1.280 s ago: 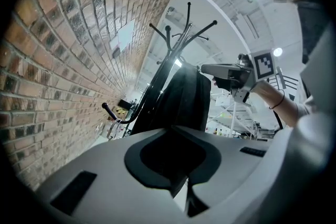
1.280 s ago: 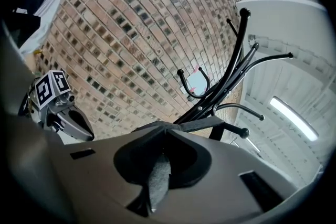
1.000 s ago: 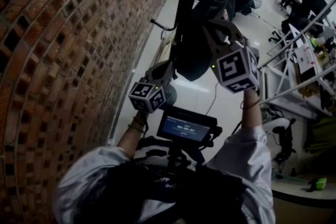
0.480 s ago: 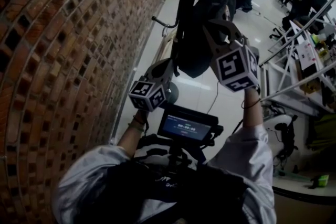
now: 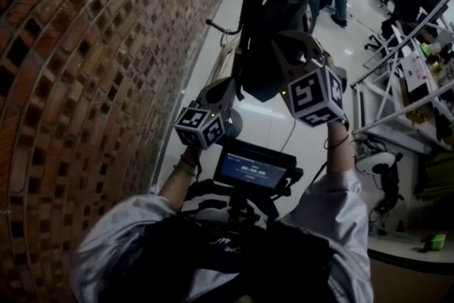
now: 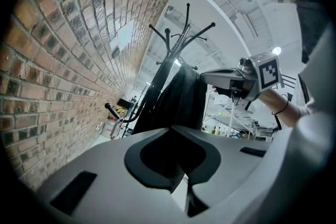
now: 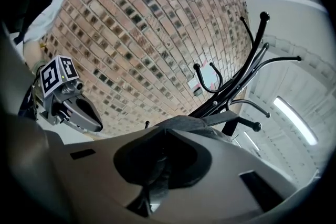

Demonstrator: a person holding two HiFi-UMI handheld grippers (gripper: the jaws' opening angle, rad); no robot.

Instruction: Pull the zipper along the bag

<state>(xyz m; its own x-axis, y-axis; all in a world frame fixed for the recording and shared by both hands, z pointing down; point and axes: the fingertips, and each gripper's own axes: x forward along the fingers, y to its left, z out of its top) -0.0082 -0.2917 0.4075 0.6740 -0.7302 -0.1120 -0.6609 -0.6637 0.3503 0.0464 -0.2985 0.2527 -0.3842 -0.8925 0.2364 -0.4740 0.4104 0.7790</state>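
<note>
Centrally, a dark bag [image 5: 284, 10] hangs from a black coat rack [image 5: 250, 3] that stands just beside a brick wall [image 5: 85, 81], above a pale glossy floor [image 5: 266, 128]. The left gripper [image 5: 230, 90] meets the bag's lower edge. Its own view shows the jaws drawn together, with the dark fabric filling the hollow between them, so it is clamped on the bag. The right gripper [image 5: 284, 39] sits higher, against the bag's front face. Its jaws are likewise together, and a narrow dark tab, apparently the zipper pull [image 7: 156, 168], runs down through the slit between them and is pinched there. The zipper's track cannot be made out against the dark cloth. Each gripper carries a marker cube, the left cube [image 5: 201, 128] lower and nearer the wall, the right cube [image 5: 317, 92] raised beside the bag. Below them, a small lit screen [image 5: 252, 170] is mounted in front of the person's chest. The rack's curved hooks [image 7: 207, 78] spread above the bag in the right gripper view.
</note>
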